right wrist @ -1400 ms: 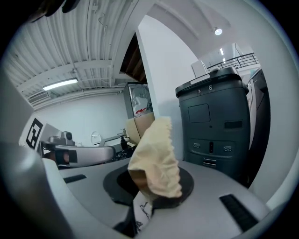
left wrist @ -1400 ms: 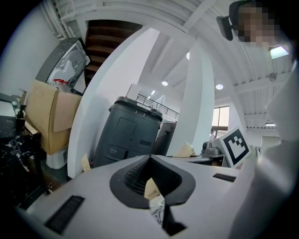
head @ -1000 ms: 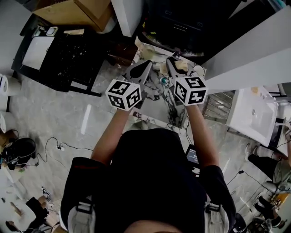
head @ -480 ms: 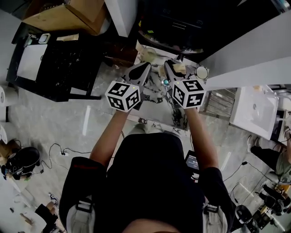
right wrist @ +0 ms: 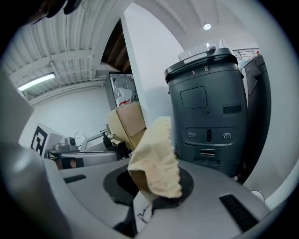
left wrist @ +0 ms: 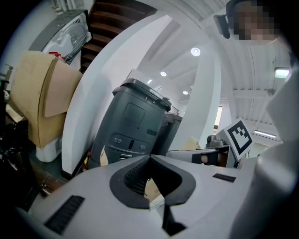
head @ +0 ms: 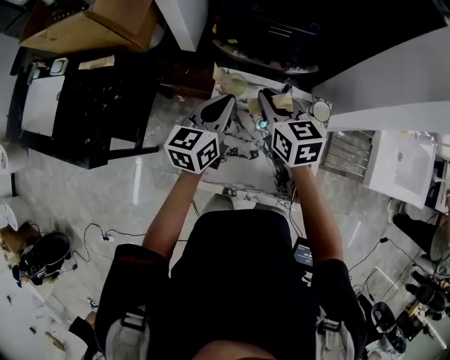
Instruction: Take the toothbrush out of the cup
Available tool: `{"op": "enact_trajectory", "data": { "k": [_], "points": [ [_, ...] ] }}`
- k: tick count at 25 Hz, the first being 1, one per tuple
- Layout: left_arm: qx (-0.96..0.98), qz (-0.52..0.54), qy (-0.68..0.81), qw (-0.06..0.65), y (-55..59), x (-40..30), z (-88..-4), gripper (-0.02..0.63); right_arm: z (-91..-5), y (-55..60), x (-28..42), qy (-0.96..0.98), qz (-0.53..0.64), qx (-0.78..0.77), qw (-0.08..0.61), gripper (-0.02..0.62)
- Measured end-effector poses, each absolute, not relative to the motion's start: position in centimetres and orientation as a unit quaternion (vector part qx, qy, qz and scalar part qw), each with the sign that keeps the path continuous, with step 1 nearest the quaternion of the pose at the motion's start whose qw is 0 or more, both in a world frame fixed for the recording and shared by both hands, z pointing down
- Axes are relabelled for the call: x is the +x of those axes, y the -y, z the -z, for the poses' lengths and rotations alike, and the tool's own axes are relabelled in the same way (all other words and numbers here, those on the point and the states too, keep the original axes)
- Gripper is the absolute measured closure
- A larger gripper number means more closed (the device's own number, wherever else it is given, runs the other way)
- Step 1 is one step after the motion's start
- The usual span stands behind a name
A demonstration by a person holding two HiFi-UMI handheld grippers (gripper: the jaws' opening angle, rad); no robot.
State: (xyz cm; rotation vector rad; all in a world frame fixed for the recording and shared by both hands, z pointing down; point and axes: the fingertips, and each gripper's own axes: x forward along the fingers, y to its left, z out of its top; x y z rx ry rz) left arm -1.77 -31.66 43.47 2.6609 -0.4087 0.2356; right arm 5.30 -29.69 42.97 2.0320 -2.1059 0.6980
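Note:
In the head view both grippers reach out over a small marble-patterned table (head: 242,172). My left gripper (head: 226,100) is shut with nothing in it; in the left gripper view its jaws (left wrist: 150,158) meet at the tip. My right gripper (head: 264,95) is shut on a crumpled cream cloth (right wrist: 156,154), which also shows beside its tip as a cream cloth (head: 282,103). A small round white-rimmed cup (head: 321,110) stands at the table's far right corner, to the right of the right gripper. I cannot make out a toothbrush in any view.
A dark grey bin-like unit (left wrist: 133,123) (right wrist: 210,102) stands ahead of both grippers beside a white pillar (left wrist: 93,98). A pale bowl (head: 235,83) sits at the table's far edge. Cardboard boxes (head: 105,21) and a black rack (head: 98,91) are at the left, a white basin (head: 404,165) at the right.
Both grippers have sunk a little and moved forward over the marble table. The jaws look the same, and the cloth stays in the right gripper.

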Motion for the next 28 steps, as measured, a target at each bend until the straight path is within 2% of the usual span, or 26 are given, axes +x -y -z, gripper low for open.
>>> {"op": "enact_trajectory", "data": {
  "k": [12, 28],
  "points": [
    [0.959, -0.082, 0.146, 0.228, 34.5, -2.3, -45.7, 0.594, -44.4, 32.5, 5.6, 0.697, -0.238, 0.671, 0.083, 0.540],
    [0.958, -0.091, 0.143, 0.233, 36.0, -2.7, -49.4, 0.592, -46.3, 34.1, 6.9, 0.688, -0.257, 0.674, 0.074, 0.540]
  ]
}}
